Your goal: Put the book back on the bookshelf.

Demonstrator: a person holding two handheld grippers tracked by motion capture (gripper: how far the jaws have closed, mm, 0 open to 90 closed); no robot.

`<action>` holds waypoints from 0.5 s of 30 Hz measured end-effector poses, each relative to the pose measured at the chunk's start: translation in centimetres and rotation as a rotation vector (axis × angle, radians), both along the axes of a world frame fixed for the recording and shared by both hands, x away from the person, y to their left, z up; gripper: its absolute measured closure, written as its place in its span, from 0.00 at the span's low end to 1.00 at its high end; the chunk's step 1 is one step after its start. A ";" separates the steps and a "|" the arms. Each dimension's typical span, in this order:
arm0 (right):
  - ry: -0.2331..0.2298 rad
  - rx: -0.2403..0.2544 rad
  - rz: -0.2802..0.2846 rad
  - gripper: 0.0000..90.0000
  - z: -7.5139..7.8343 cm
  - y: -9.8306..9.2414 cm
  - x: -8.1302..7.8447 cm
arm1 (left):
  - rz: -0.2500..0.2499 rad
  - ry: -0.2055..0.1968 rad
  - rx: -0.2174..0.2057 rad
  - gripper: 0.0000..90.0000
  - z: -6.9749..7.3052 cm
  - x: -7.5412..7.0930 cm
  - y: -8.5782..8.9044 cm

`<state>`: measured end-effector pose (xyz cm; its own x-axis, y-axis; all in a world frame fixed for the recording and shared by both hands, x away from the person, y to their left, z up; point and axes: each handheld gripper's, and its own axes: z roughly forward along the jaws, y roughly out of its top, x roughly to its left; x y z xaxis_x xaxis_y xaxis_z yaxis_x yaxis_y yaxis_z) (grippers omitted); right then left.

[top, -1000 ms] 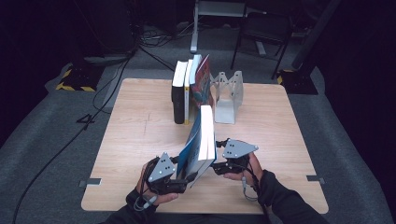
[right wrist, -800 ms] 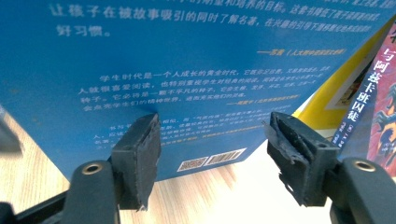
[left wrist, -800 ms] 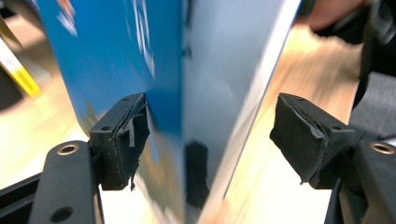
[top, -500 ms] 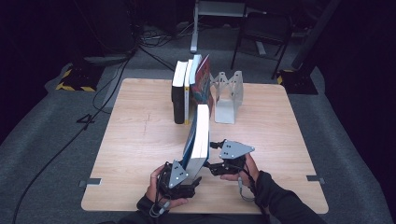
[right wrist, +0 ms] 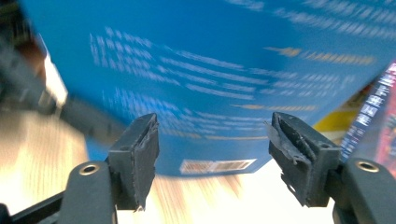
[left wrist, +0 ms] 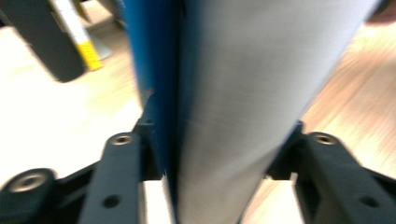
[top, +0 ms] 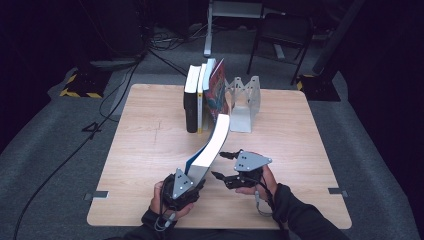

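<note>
A thick book with a blue cover [top: 212,142] stands on its long edge on the wooden table [top: 150,140], white page block upward, curving toward the row of books behind. My left gripper [top: 192,177] holds its near end. The jaws have just been closing, and in the left gripper view the pads press both sides of the book [left wrist: 233,93] within my left gripper [left wrist: 219,154]. Just right of the book, my right gripper [top: 218,165] is open. It faces the blue back cover [right wrist: 210,70], and my right gripper [right wrist: 212,149] has nothing between its pads.
Several books [top: 202,95] stand upright at the back centre of the table, a black one [left wrist: 70,42] on the left and a colourful one [right wrist: 378,126] on the right. A grey metal bookend [top: 245,100] stands beside them. Dark floor with cables surrounds the table.
My left gripper has slid to the book's near end and closed on it. The book has straightened up from its lean and now bends along its length. The right gripper has stayed put.
</note>
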<state>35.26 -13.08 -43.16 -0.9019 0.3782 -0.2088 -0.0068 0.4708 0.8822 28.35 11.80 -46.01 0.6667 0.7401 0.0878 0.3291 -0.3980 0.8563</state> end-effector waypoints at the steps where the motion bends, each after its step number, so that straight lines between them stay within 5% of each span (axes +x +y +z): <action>1: 0.000 -0.005 -0.005 0.36 0.1 -0.5 0.0 | -0.013 0.009 -0.002 0.64 0.0 0.2 0.3; 5: 0.019 -0.012 -0.033 0.36 0.0 -2.2 0.3 | -0.059 0.003 0.021 0.64 0.1 0.5 0.7; 8: 0.065 -0.049 -0.070 0.35 -1.0 -5.3 0.7 | -0.093 0.011 0.007 0.63 0.1 1.1 1.5; 15: 0.138 -0.124 -0.122 0.34 -3.3 -9.8 0.8 | -0.083 0.017 0.005 0.64 0.1 1.8 2.8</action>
<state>36.04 -22.86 -46.45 -0.8743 0.4653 -0.1382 0.1736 0.5656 0.8062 30.17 14.59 -45.88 0.7274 0.6817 0.0792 0.3092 -0.4285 0.8490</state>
